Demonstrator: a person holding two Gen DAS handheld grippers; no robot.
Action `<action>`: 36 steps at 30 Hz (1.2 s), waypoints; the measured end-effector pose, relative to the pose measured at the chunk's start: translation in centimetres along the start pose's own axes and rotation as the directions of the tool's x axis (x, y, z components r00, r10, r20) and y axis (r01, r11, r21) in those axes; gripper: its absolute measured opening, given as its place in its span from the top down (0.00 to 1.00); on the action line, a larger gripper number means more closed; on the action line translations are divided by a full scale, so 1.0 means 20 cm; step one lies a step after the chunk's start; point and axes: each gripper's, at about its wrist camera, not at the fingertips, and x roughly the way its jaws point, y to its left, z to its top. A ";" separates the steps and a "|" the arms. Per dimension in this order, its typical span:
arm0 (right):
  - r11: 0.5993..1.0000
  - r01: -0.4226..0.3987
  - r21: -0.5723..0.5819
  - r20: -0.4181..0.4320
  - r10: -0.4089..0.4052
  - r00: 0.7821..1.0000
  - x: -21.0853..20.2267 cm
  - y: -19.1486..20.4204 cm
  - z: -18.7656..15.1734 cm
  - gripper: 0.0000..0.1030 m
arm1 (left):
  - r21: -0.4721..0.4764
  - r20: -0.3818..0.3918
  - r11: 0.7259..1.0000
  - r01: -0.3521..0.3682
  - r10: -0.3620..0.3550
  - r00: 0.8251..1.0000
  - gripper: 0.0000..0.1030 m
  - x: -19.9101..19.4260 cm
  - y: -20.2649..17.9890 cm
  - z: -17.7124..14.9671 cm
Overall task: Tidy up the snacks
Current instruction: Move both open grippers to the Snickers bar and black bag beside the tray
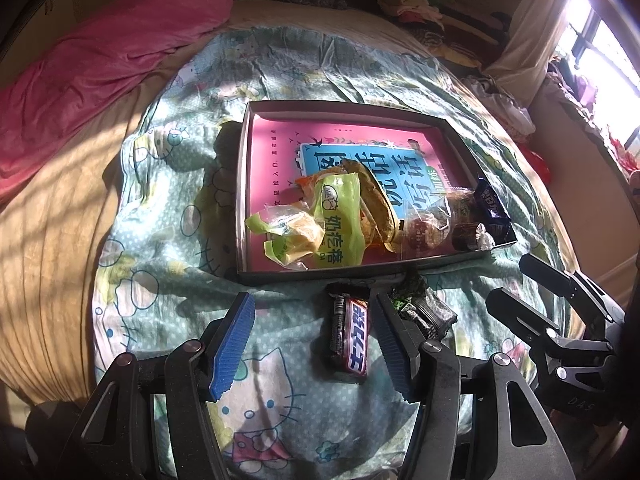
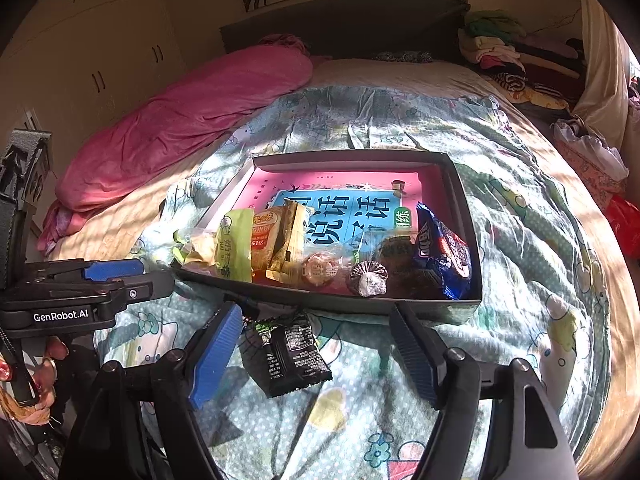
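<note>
A Snickers bar point(image 1: 349, 336) lies on the cartoon-cat quilt between the blue pads of my left gripper point(image 1: 315, 300), which is open; the bar is close to the right pad, and neither pad presses on it. Beside it lies a black snack packet point(image 1: 424, 308) point(image 2: 292, 356), which sits between the fingers of my right gripper point(image 2: 316, 308), open with both pads clear of it. Just beyond both stands a dark shallow box point(image 1: 360, 270) point(image 2: 340, 304) with a pink printed floor, holding green packets point(image 1: 336, 220), a blue packet point(image 2: 440, 248) and several small wrapped snacks.
The right gripper point(image 1: 516, 280) shows at the right edge of the left wrist view; the left gripper point(image 2: 156, 276) and a person's hand point(image 2: 44, 376) show at the left of the right wrist view. A pink duvet point(image 2: 180, 120) lies far left, and piled clothes point(image 2: 500, 48) lie at the far right.
</note>
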 end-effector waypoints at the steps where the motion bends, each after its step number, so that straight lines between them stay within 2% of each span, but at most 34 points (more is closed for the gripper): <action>1: 1.000 0.000 -0.003 -0.002 0.000 1.000 0.00 0.00 0.00 0.27 | 0.000 -0.002 1.000 0.002 -0.002 1.000 0.39 0.00 0.00 0.00; 22: 0.998 -0.022 -0.064 -0.104 0.015 0.994 0.14 0.07 -0.09 0.26 | 0.024 -0.101 1.000 0.020 -0.018 0.995 0.39 0.14 -0.03 -0.09; 36: 0.996 -0.012 -0.093 -0.158 -0.003 0.987 0.24 0.07 -0.15 0.26 | 0.047 -0.161 0.998 0.034 -0.026 0.987 0.39 0.24 -0.07 -0.12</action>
